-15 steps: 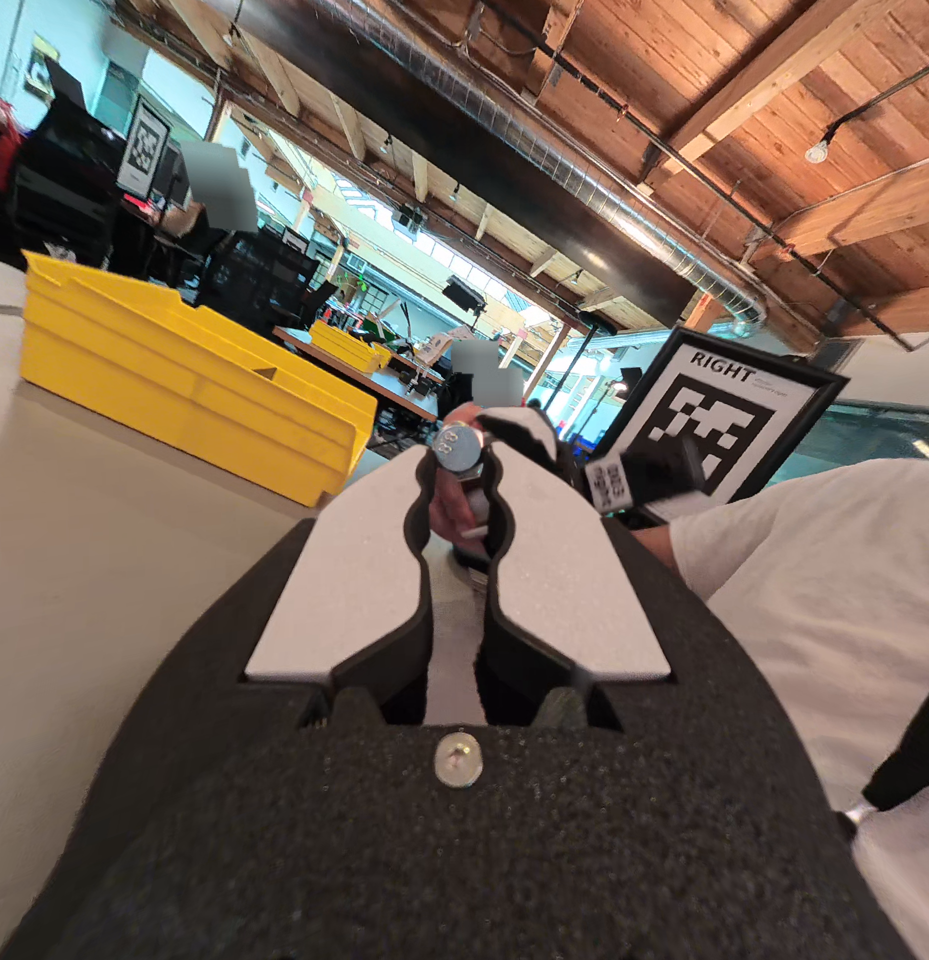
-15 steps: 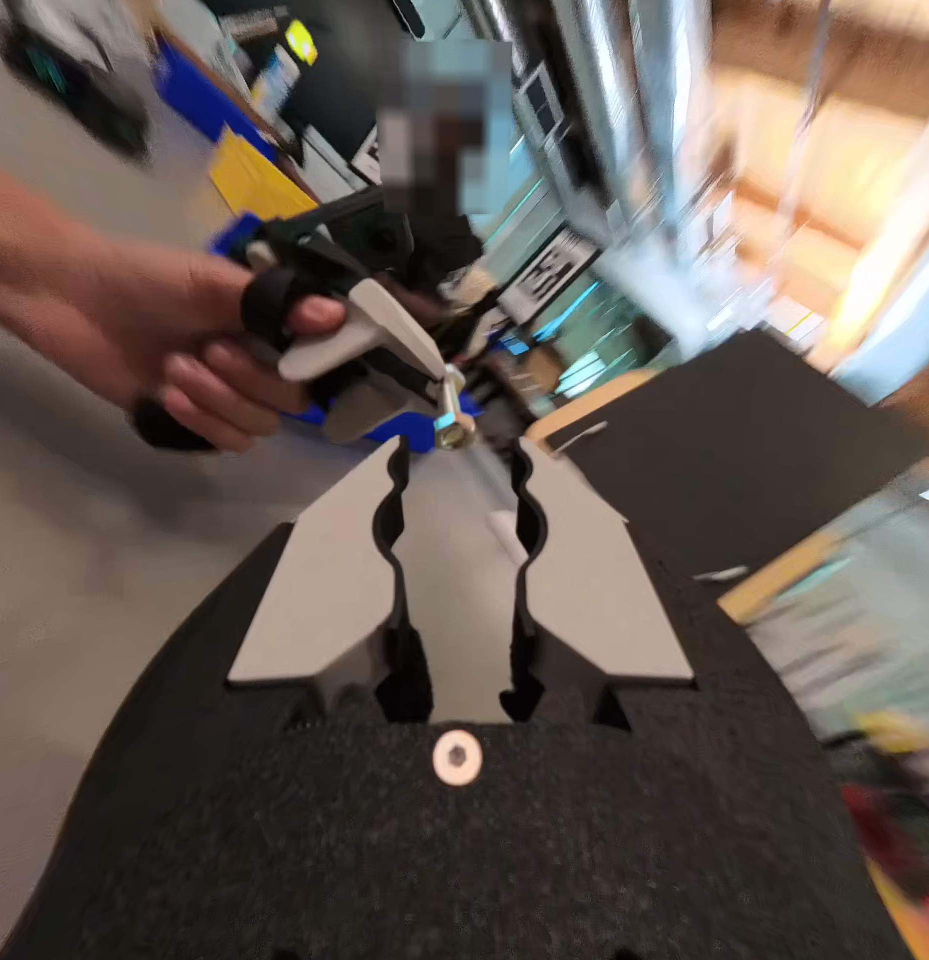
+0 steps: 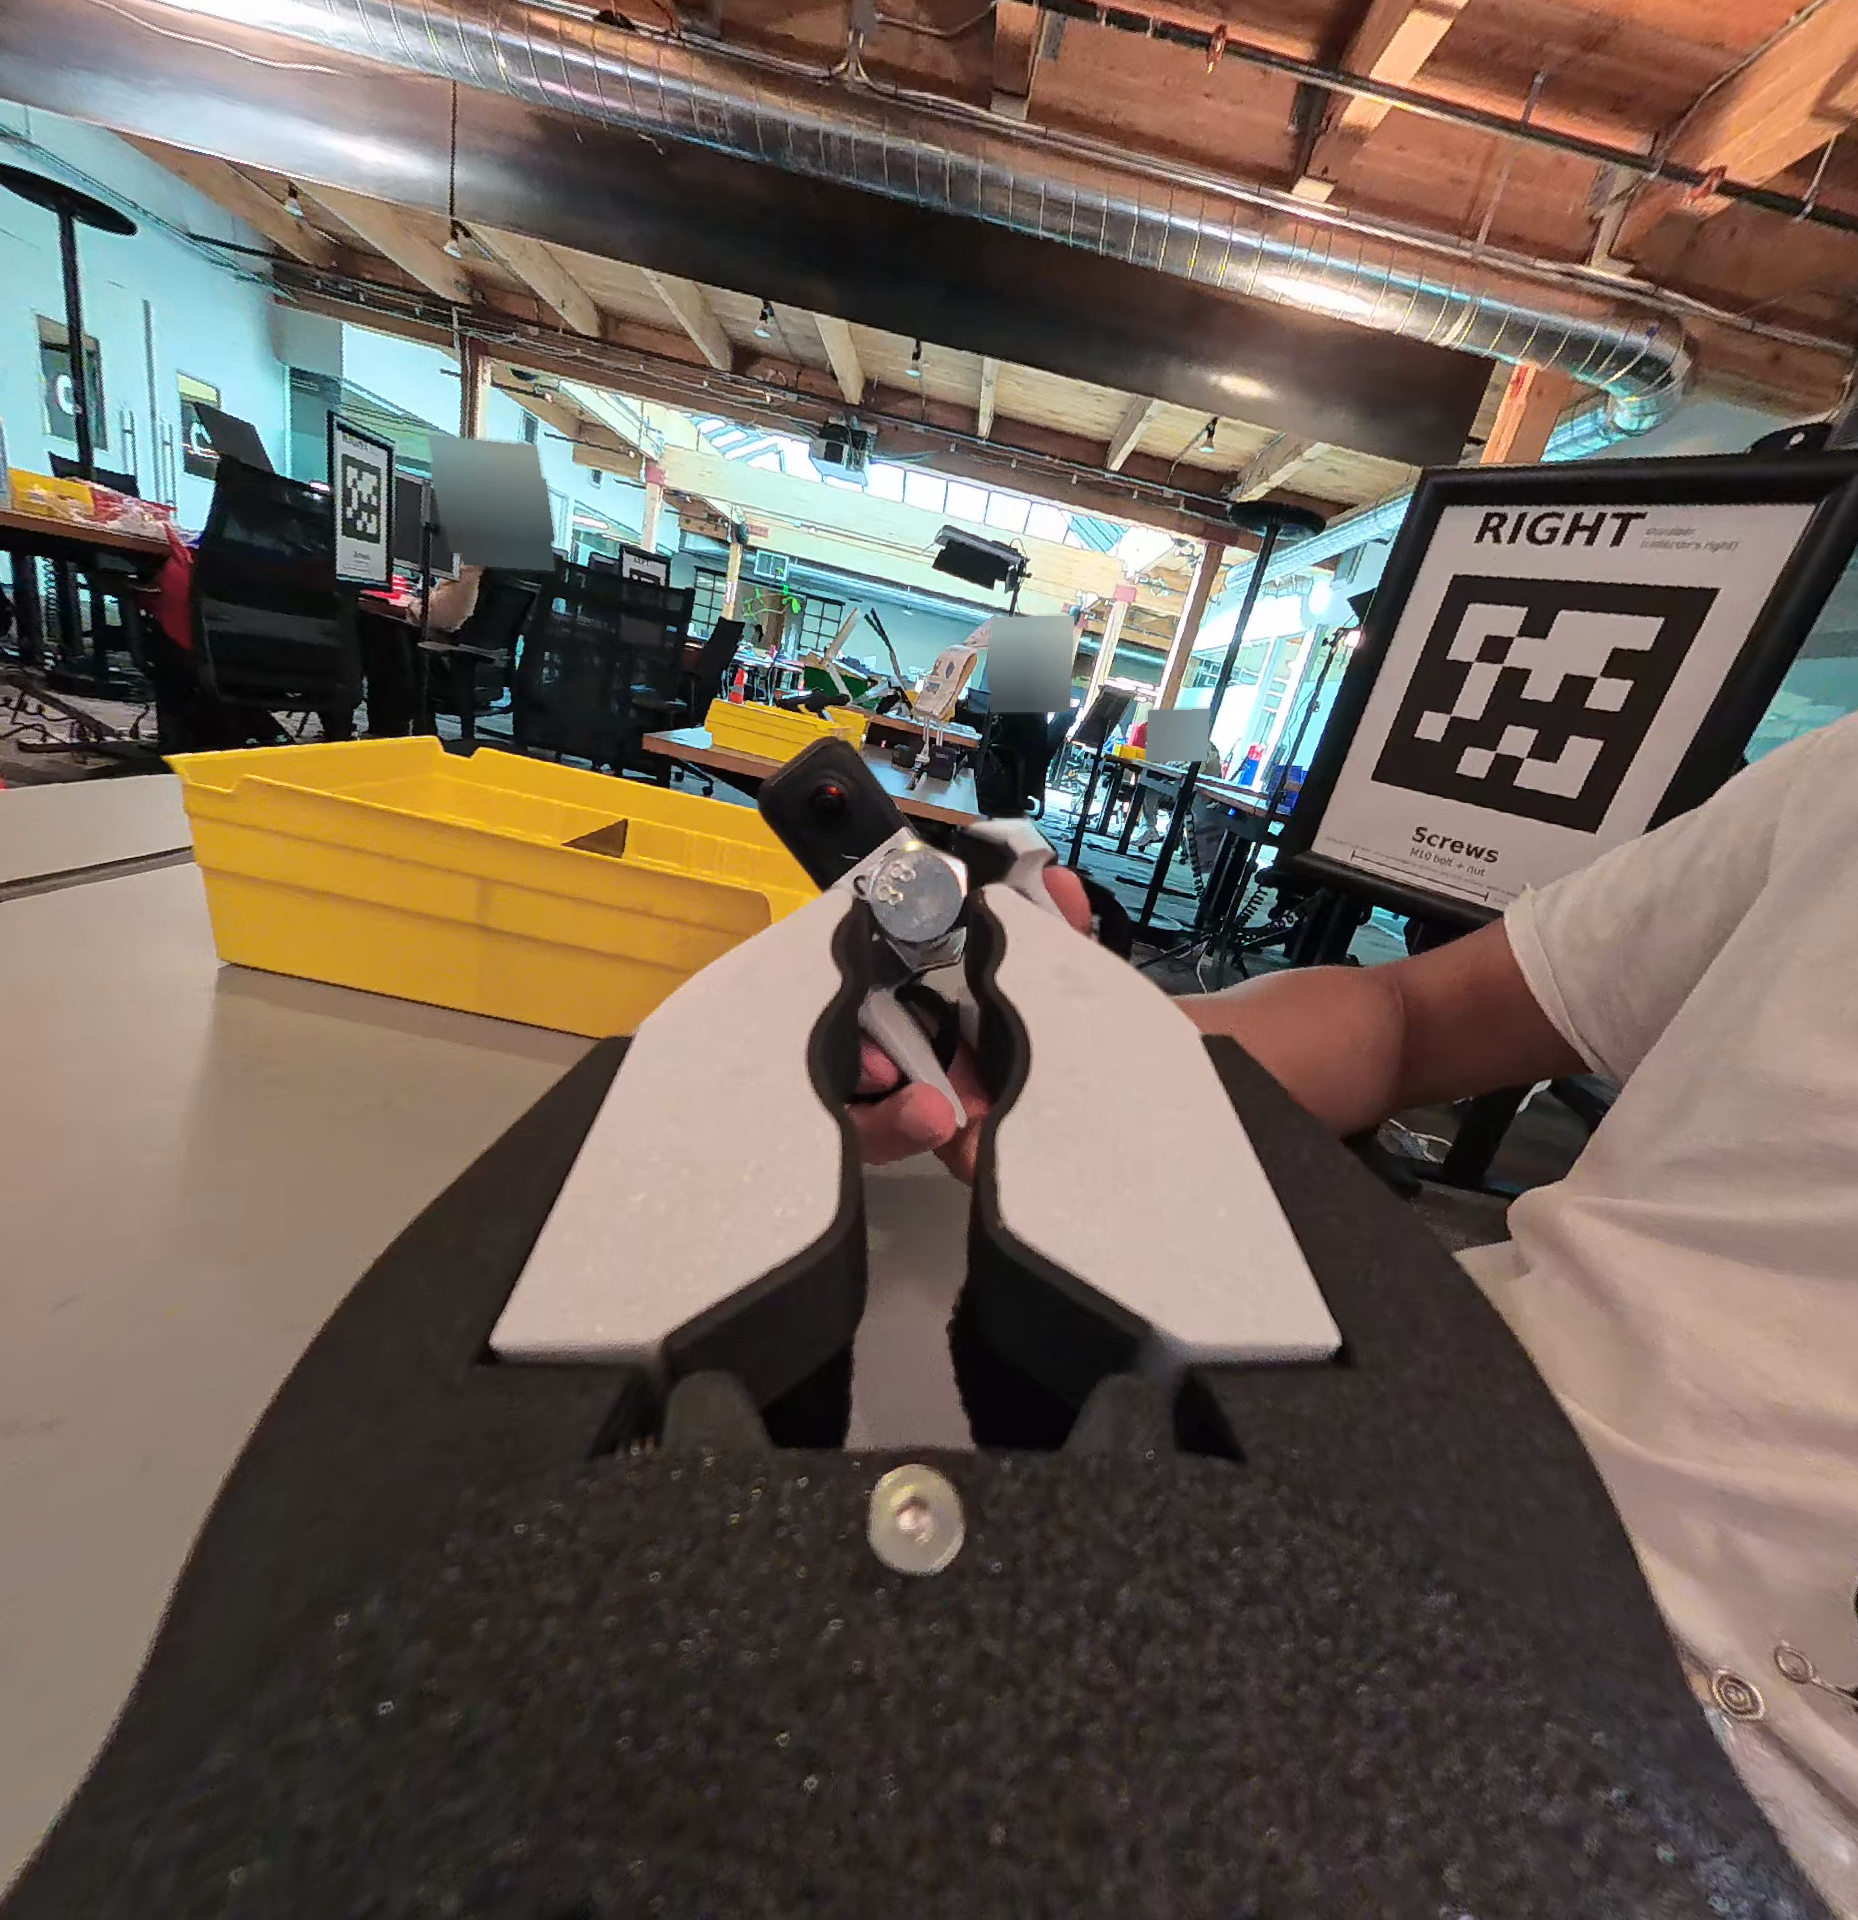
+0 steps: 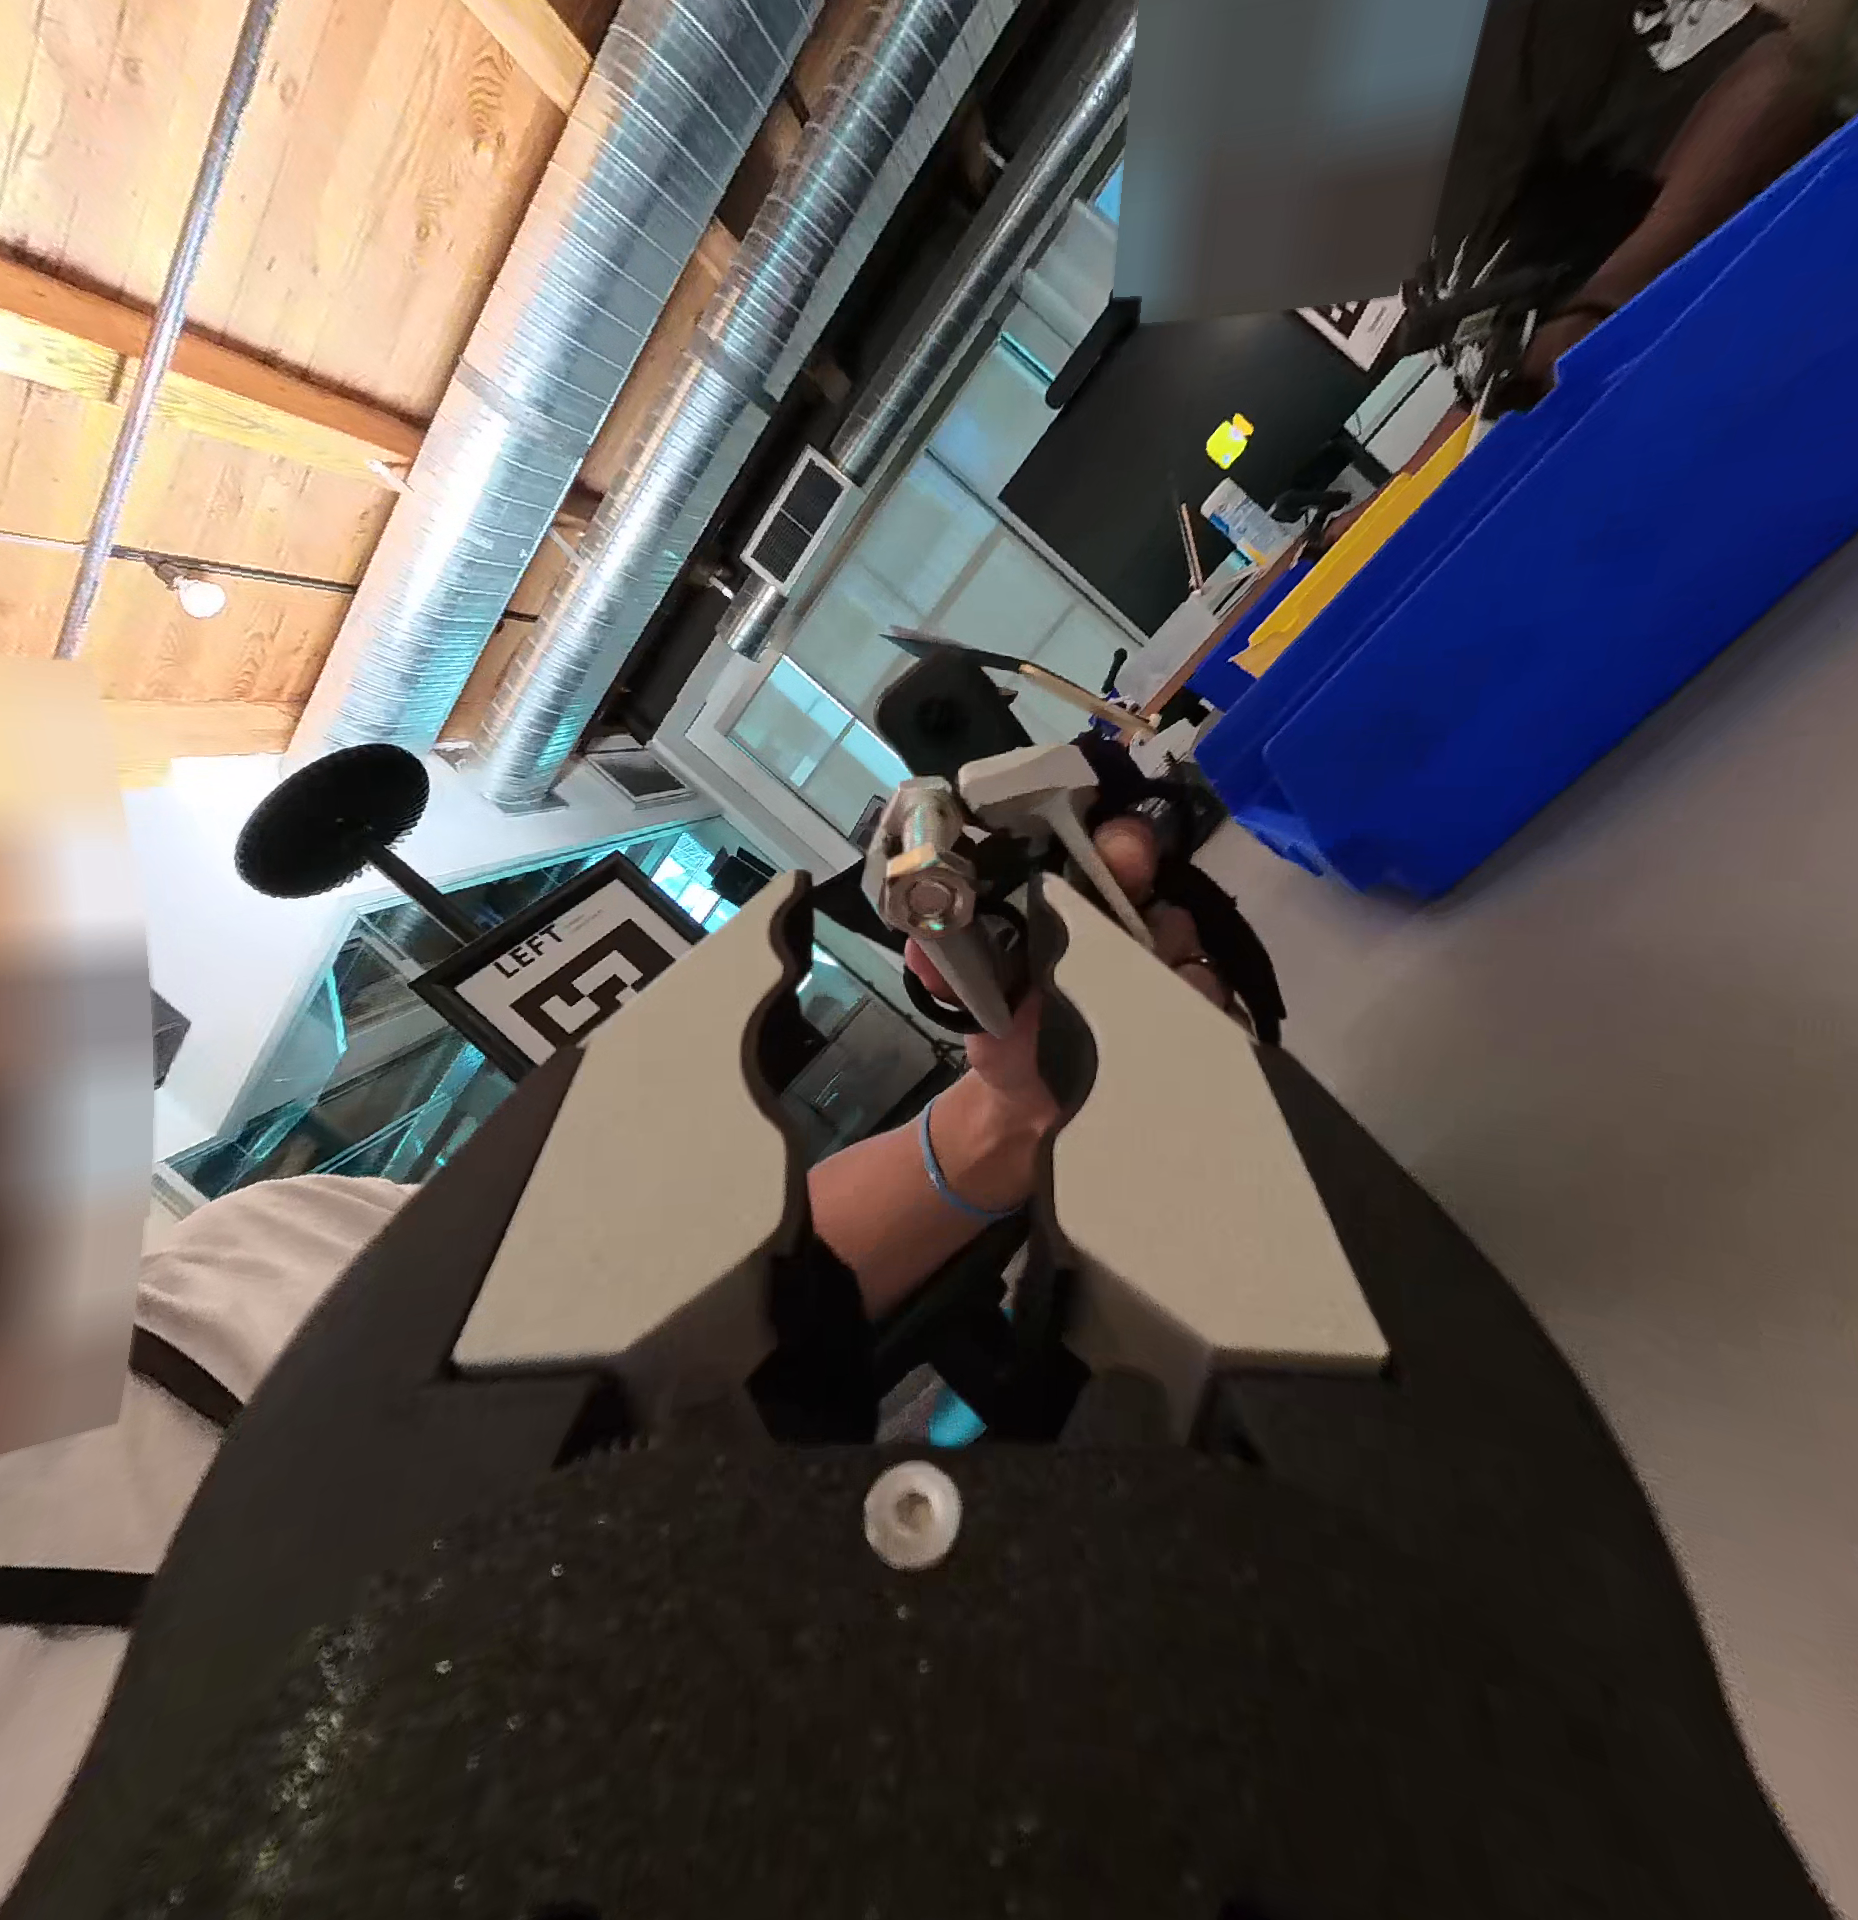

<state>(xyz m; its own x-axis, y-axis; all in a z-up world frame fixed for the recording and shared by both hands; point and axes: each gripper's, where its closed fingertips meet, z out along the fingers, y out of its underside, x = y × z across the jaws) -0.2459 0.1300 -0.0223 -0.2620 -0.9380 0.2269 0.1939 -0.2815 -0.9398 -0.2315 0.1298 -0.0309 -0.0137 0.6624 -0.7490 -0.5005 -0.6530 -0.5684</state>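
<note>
My left gripper (image 3: 910,920) is shut on a silver hex bolt (image 3: 912,896), held just under its head, which faces the camera in the left wrist view. In the right wrist view the same bolt (image 4: 920,826) sticks out of the left gripper's white fingers (image 4: 1024,779) with a hex nut (image 4: 923,900) on its near end. My right gripper (image 4: 920,888) is open. Its tips stand on either side of the nut with clear gaps, touching nothing. In the left wrist view the right gripper's fingers (image 3: 1016,844) show just behind the bolt.
A yellow bin (image 3: 468,883) stands on the grey table (image 3: 156,1164) to the left. Blue bins (image 4: 1579,571) stand at the table's far side. A framed marker sign (image 3: 1559,686) stands to the right, and another (image 4: 561,977) on the left side. The person's arm (image 3: 1372,1029) reaches in from the right.
The right gripper has swung round and come closer, so the nut end of the bolt now lies between its open tips. The left gripper has levelled out, still shut on the bolt.
</note>
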